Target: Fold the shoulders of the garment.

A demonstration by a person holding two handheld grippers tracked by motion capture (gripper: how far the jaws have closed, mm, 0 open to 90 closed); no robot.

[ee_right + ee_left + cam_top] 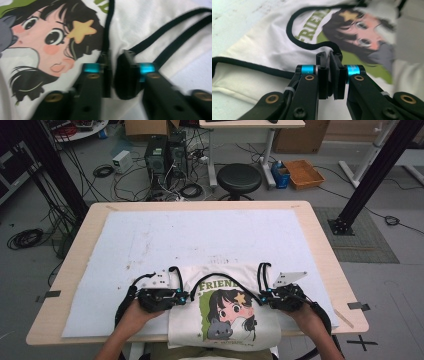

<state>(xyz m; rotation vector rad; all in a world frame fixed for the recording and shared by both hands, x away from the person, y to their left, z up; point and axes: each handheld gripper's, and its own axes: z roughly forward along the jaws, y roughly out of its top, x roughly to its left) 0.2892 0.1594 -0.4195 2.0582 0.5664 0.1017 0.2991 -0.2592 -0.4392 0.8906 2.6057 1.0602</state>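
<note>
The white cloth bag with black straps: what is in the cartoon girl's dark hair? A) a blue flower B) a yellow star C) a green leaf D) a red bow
B: on the white cloth bag with black straps, a yellow star sits in the printed girl's dark hair.

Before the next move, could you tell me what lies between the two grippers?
In the high view, the printed tote bag spans between left gripper and right gripper.

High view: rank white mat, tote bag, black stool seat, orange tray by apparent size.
1. white mat
2. tote bag
3. black stool seat
4. orange tray
Stool and tray sit farther from the camera, so their true sizes are unsure.
</note>
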